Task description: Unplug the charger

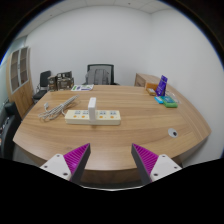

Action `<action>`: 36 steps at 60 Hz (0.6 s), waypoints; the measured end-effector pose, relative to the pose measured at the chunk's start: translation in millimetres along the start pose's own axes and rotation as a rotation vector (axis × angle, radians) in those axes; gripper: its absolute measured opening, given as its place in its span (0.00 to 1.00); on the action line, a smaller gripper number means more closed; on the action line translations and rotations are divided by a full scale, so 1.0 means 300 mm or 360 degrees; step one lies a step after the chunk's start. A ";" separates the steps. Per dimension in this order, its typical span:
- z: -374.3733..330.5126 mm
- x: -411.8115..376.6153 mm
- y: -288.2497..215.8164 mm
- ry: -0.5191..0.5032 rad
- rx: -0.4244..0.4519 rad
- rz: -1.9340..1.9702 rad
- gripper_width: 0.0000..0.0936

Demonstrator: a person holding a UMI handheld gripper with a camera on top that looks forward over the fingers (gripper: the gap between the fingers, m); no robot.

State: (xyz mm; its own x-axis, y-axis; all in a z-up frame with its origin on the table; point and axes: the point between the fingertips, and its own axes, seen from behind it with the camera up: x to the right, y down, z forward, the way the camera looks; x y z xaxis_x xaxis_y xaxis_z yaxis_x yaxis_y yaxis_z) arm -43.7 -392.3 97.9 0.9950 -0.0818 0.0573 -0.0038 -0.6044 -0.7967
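Gripper view is showing the tool hovering above the near edge of a large rounded wooden desk, its two fingers spread wide apart with nothing between them, the purple pads facing each other across bare wood. Well beyond the fingers, toward the far side of the desk, a long pale power strip is lying flat, and a white charger is standing plugged into its middle. A tangle of pale cables is lying just beside the strip's far end. A small round grommet is sitting in the desk surface off to the other side, and near the desk's far corner a purple box is standing with a green item lying close by. Black office chairs are standing behind the desk against a white wall.
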 end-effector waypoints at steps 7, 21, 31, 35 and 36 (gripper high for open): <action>0.206 -0.117 -0.124 -0.0013 0.0138 -0.0052 0.92; 0.575 -0.226 -0.310 0.0000 0.0203 -0.0012 0.82; 0.689 -0.262 -0.347 0.0000 0.0216 -0.0060 0.33; 0.689 -0.268 -0.349 0.0003 0.0217 -0.0078 0.27; 0.692 -0.269 -0.347 0.0003 0.0215 -0.0078 0.27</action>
State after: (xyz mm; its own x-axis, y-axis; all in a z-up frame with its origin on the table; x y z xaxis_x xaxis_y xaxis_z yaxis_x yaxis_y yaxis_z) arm -103.0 -158.3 51.4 0.9935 -0.0562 0.0992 0.0585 -0.4958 -0.8665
